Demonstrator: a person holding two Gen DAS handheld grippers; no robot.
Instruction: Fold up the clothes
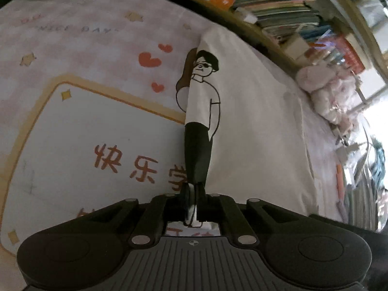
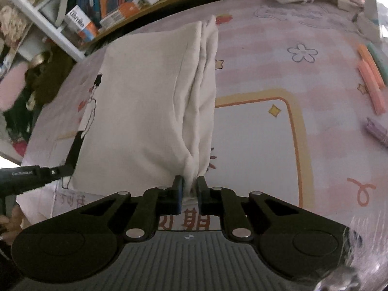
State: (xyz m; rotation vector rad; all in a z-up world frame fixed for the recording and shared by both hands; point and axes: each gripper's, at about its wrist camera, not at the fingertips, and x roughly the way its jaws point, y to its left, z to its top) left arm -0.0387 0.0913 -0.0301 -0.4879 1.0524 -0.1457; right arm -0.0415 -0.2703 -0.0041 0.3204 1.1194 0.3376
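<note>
Left wrist view: left gripper [image 1: 193, 202] at six o'clock, jaws clenched on a folded edge of the white T-shirt [image 1: 249, 121]. Printed on the shirt, a cartoon figure [image 1: 206, 92] with black hair, white top and black trousers, running from centre up toward twelve o'clock, bent around the fold. Shirt spread toward three o'clock over a pink bedsheet [image 1: 80, 38] patterned with red hearts, yellow stars and orange Chinese characters inside a yellow-bordered panel. Bookshelf [image 1: 274, 4] packed with books along one to two o'clock; pale pink bundle [image 1: 325, 89] at three o'clock.

Right wrist view: right gripper [image 2: 189, 190] at six o'clock, jaws grasping a bunched, pleated edge of the same shirt, fabric pinched between the black fingers [image 2: 178, 194]. Shirt lifted near the jaws, stretching away toward twelve o'clock, folded over on itself. Other gripper entering at nine o'clock, holding the shirt's opposite corner beside the black part of the print. Bedsheet visible at three o'clock with a flower outline and crayon drawings. Books and shelf at eleven o'clock, pink bundle at one o'clock.
</note>
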